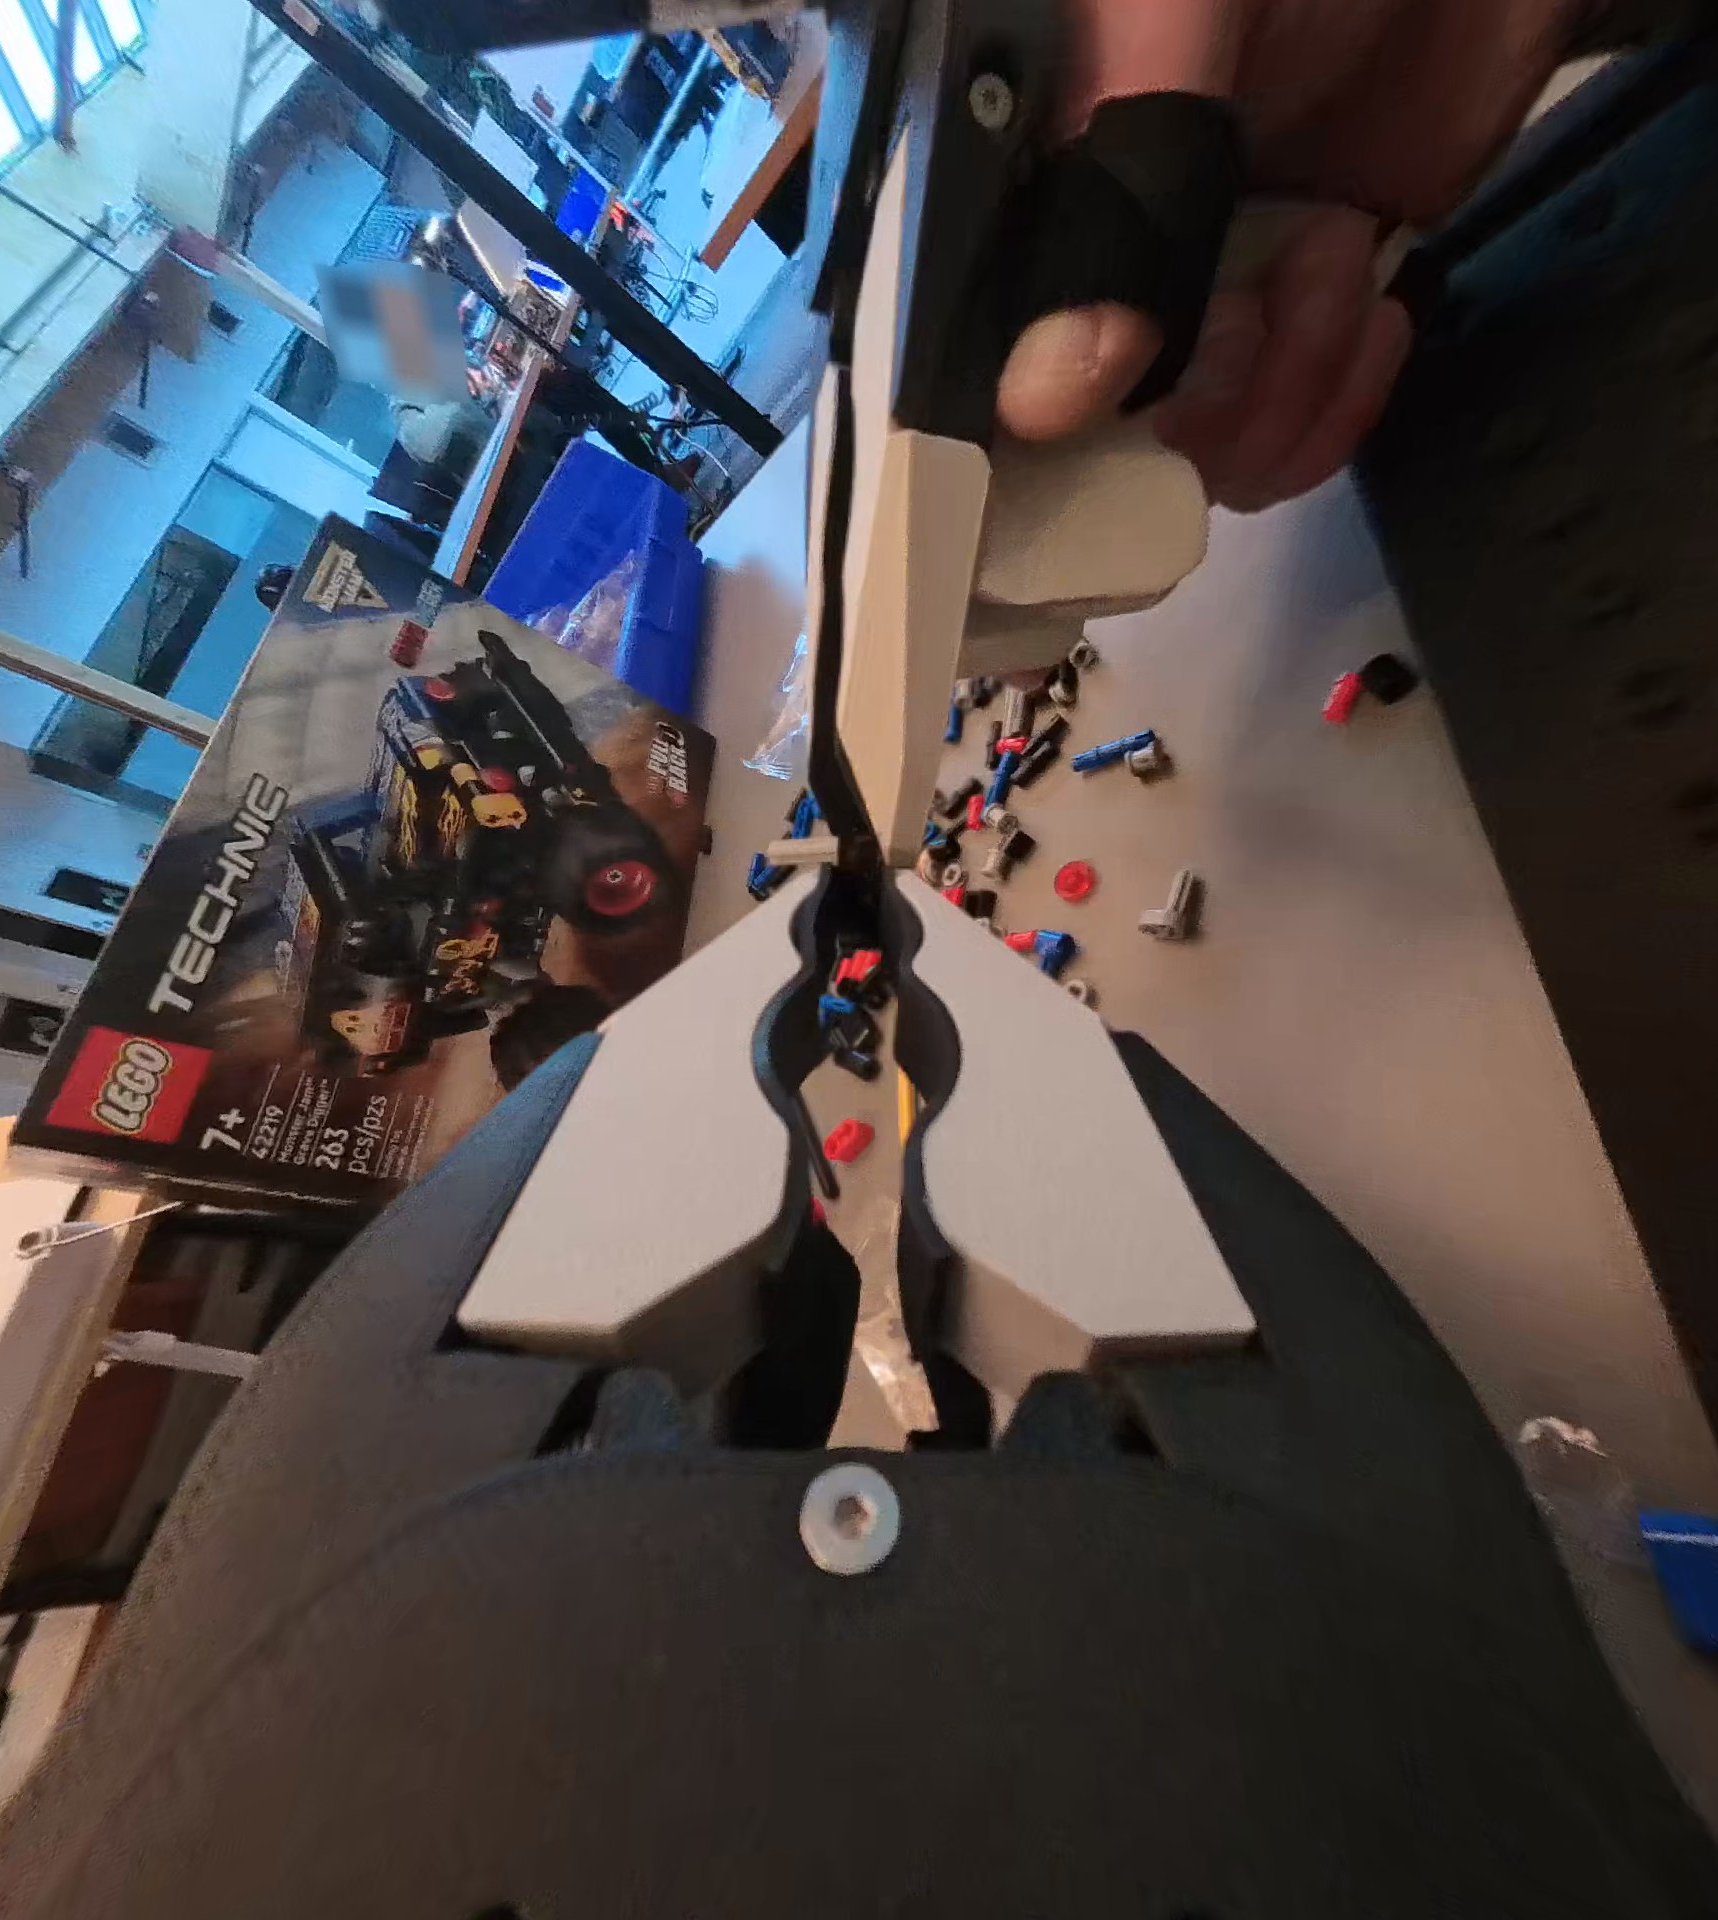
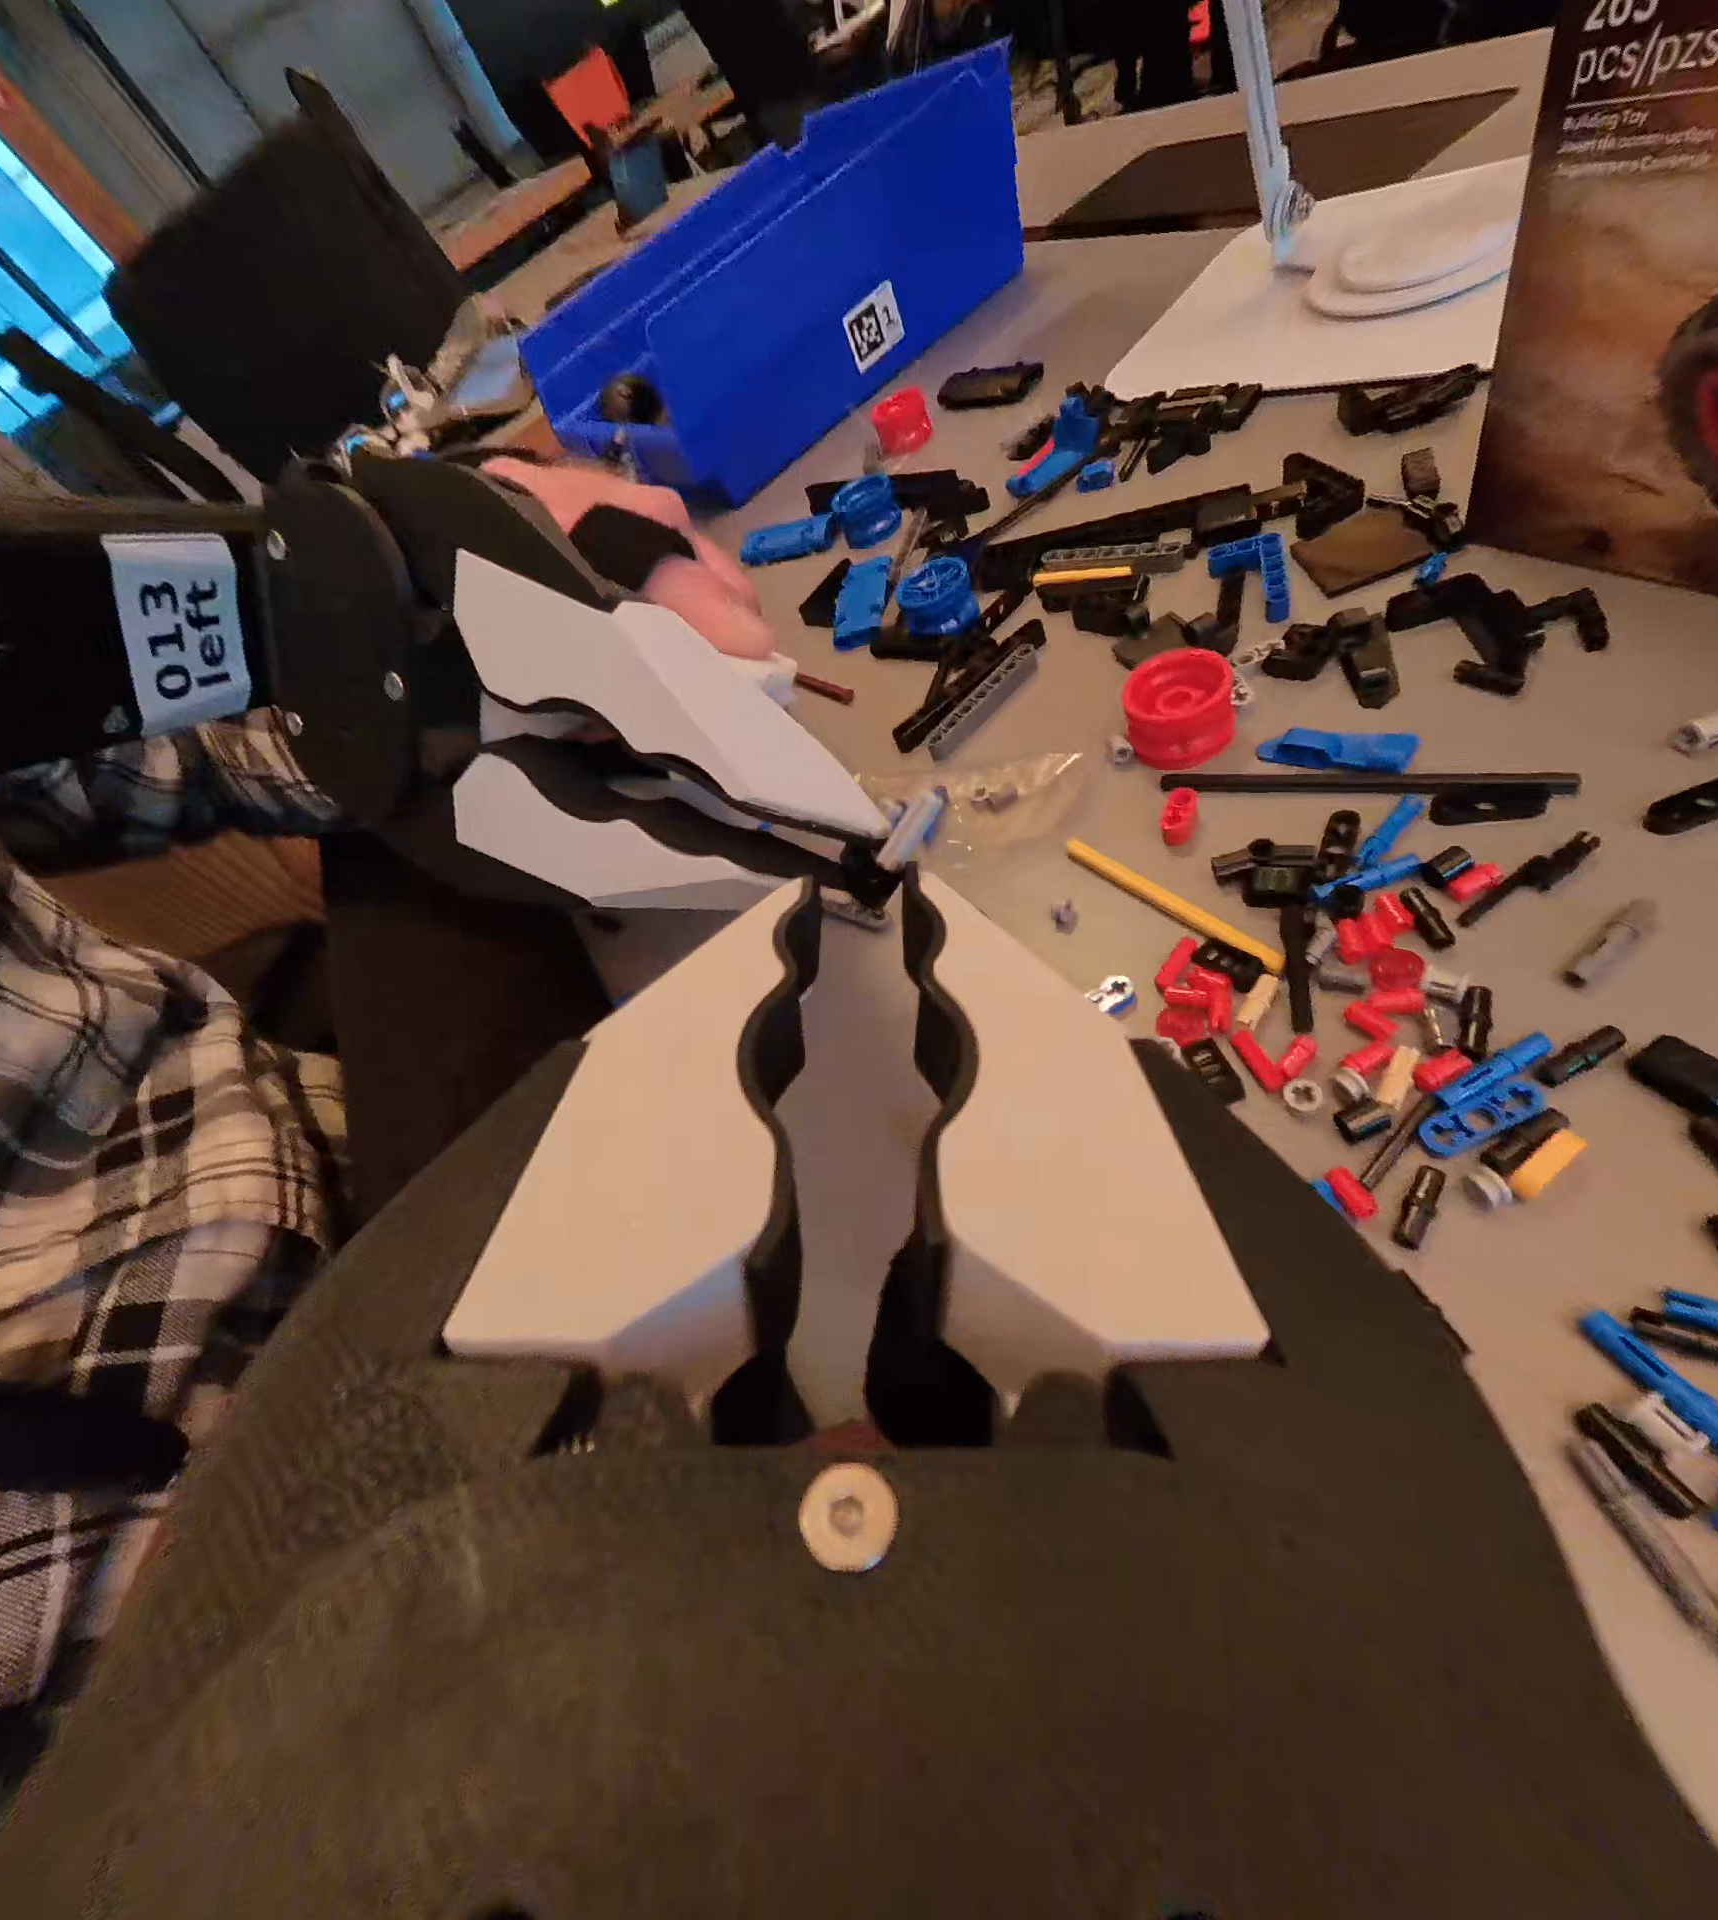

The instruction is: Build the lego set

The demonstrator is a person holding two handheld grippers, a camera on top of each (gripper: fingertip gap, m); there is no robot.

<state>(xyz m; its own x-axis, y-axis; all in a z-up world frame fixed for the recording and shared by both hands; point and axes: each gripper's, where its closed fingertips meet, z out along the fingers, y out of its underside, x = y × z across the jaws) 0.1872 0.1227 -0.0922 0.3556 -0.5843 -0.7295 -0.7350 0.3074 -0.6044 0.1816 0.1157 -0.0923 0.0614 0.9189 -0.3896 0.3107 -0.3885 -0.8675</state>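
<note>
My two grippers meet tip to tip above the grey table (image 1: 1302, 831). My left gripper (image 1: 857, 883) is shut, and in the right wrist view (image 2: 881, 831) it comes in from the left with a small light grey pin (image 2: 912, 824) at its tips. The pin also shows in the left wrist view (image 1: 801, 850). My right gripper (image 2: 860, 896) is shut on a small black piece (image 2: 870, 878) that touches the pin. In the left wrist view the right gripper (image 1: 860, 831) comes down from the top, held by a hand.
Several loose red, blue and black parts (image 2: 1354, 987) lie on the table to the right, with a red wheel hub (image 2: 1177, 707) and a yellow axle (image 2: 1167, 902). A blue bin (image 2: 782, 281) and the set's box (image 2: 1665, 312) stand behind. A plaid sleeve (image 2: 55, 1039) is at the left. Left and right tips are no more than a few centimetres apart. From the right gripper's tips to the yellow axle (image 2: 1167, 902) is close to 10 cm.
</note>
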